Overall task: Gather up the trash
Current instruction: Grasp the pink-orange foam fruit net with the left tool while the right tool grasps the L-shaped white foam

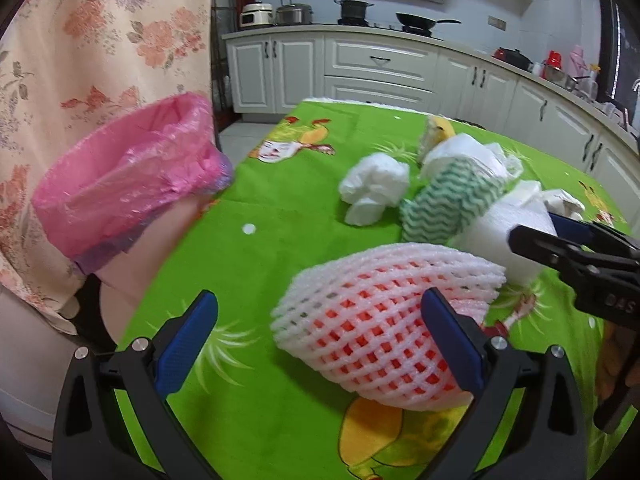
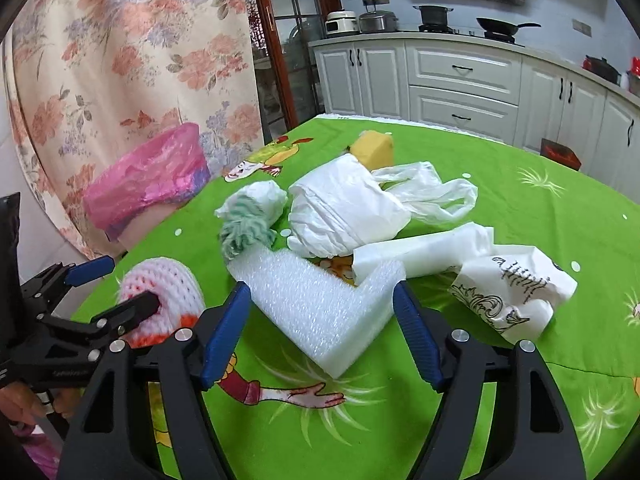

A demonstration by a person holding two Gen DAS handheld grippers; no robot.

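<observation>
Kitchen behind, white cabinets and stove along the wall; green cartoon cloth (image 2: 500,216) over the counter in front. Far left, off the counter edge: bin with pink liner (image 1: 120,188), mouth tilted toward the trash. Next along: left gripper (image 1: 320,344), jaws released and spread wide around a foam fruit net (image 1: 380,320), not yet closed on it, right pad touching or nearly so. Soft and springy by the look of it; could squirt sideways or roll if pinched off-centre. Further right: green-striped rag (image 1: 448,208), crumpled white tissue (image 1: 374,192), yellow sponge (image 2: 374,148), white plastic bag (image 2: 352,212), printed paper bag (image 2: 516,296), all heaped close together. Right gripper (image 2: 320,328), jaws likewise released, straddling an L-shaped white foam block (image 2: 320,304), nothing gripped. Risks: two grippers working just beside each other, likely to knock; foam block's far arm lying under the heap, liable to drag neighbours off; light bags easily missed at the bin mouth.
</observation>
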